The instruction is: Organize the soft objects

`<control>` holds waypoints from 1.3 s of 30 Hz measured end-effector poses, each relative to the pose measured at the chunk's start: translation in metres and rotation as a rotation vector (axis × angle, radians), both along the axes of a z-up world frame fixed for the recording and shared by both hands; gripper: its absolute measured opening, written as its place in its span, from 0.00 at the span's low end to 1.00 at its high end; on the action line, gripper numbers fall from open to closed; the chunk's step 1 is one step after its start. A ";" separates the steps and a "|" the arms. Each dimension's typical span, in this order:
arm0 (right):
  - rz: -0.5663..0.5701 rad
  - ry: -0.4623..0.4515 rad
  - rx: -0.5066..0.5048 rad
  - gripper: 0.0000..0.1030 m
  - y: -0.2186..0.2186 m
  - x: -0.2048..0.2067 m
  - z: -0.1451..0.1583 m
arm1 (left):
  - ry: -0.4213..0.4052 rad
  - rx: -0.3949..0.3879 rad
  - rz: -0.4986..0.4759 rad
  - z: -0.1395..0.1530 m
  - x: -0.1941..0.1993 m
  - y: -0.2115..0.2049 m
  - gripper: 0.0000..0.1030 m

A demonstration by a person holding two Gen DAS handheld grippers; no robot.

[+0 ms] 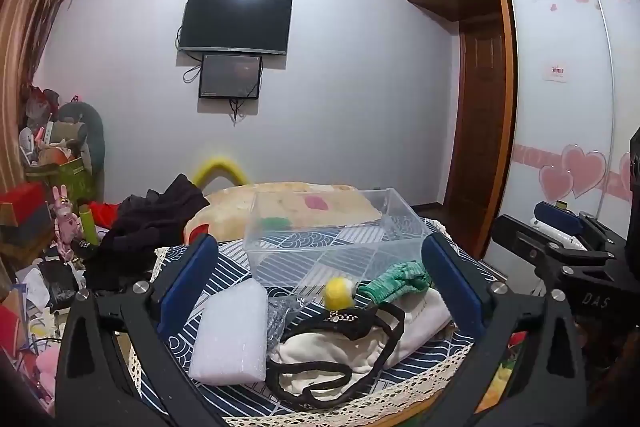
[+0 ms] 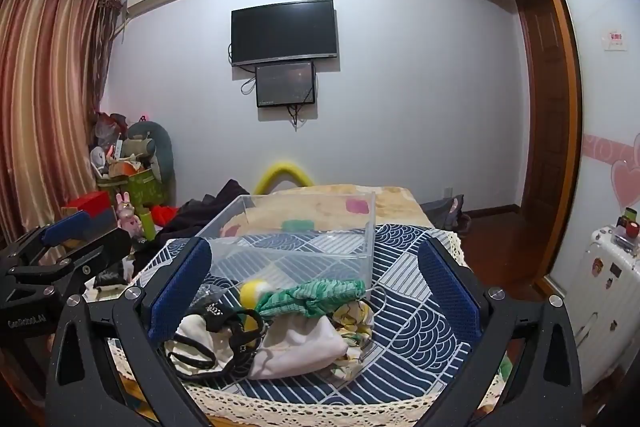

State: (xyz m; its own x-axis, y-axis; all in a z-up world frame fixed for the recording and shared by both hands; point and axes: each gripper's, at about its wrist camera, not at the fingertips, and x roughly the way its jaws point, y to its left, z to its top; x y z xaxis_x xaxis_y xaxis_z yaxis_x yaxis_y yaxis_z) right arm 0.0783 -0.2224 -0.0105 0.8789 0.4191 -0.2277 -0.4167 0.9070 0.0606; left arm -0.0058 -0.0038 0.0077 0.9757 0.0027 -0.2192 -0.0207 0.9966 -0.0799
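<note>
A clear plastic bin (image 1: 332,227) (image 2: 296,239) stands on a blue-and-white patterned cloth (image 1: 224,267) (image 2: 412,307). In front of it lies a pile of soft things: a white foam block (image 1: 232,335), a yellow ball (image 1: 339,291) (image 2: 252,293), a green knit cloth (image 1: 396,277) (image 2: 316,297), cream fabric (image 1: 352,351) (image 2: 300,345) and a black strap (image 1: 352,323) (image 2: 228,331). My left gripper (image 1: 320,291) is open above the pile. My right gripper (image 2: 316,291) is open over the pile too. Each gripper shows at the edge of the other's view, the right gripper (image 1: 560,235) and the left gripper (image 2: 68,239).
A beige blanket (image 1: 288,203) and dark clothes (image 1: 152,219) lie behind the bin. Clutter, a pink rabbit figure (image 1: 66,223) and boxes crowd the left. A white suitcase (image 2: 608,307) stands at right by the wardrobe. The cloth has a lace edge (image 2: 320,403).
</note>
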 end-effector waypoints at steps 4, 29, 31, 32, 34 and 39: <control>0.002 0.001 0.001 1.00 -0.001 -0.001 0.000 | 0.001 0.001 0.000 -0.001 0.000 0.000 1.00; 0.001 -0.009 0.008 1.00 0.001 -0.005 0.007 | -0.008 -0.009 0.000 -0.002 0.001 0.000 1.00; 0.001 -0.010 0.008 1.00 0.001 -0.005 0.007 | -0.008 -0.011 -0.003 -0.002 0.001 0.000 1.00; 0.000 -0.010 0.007 1.00 0.001 -0.004 0.007 | -0.008 -0.012 -0.003 -0.003 0.001 0.001 1.00; 0.002 -0.009 0.008 1.00 0.001 -0.004 0.007 | -0.008 -0.011 -0.003 -0.003 0.000 0.001 1.00; 0.001 -0.010 0.009 1.00 0.001 -0.004 0.006 | -0.009 -0.013 -0.004 -0.002 0.000 0.001 1.00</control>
